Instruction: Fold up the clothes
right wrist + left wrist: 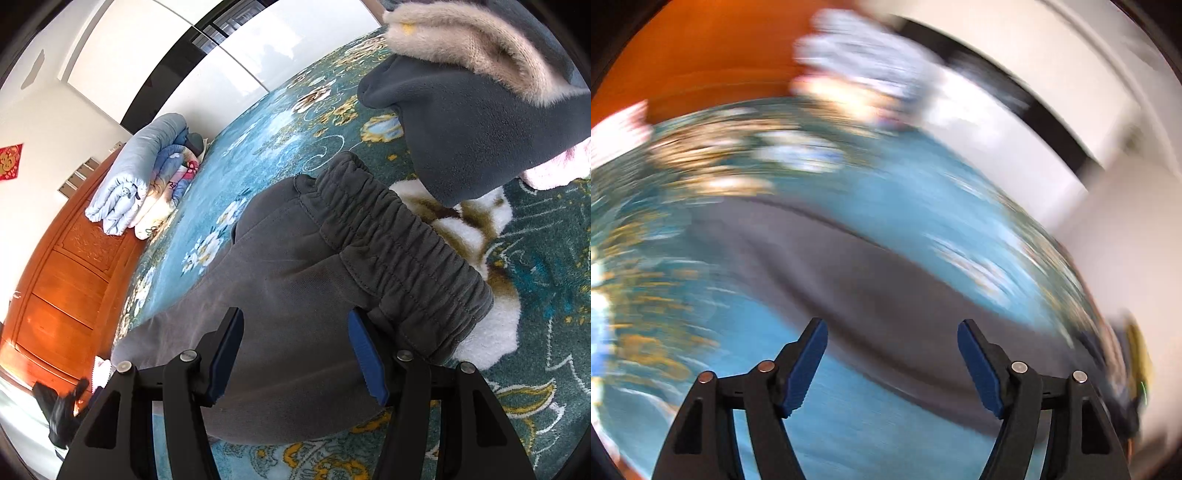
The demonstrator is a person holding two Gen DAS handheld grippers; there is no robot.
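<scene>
Dark grey sweatpants (295,266) lie flat on a teal floral bedspread (258,147), elastic waistband (399,251) to the right. My right gripper (295,347) is open and empty, just above the pants near the waistband. The left wrist view is heavily motion-blurred; the grey pants (849,266) stretch across it over the blue bedspread (849,424). My left gripper (892,354) is open and empty above the pants' edge.
A pile of clothes, dark grey fleece (472,122) with a beige fuzzy piece (469,37), sits at the upper right. Folded quilts (147,173) lie at the bed's far end by an orange wooden headboard (66,280). A black glove (59,410) shows at lower left.
</scene>
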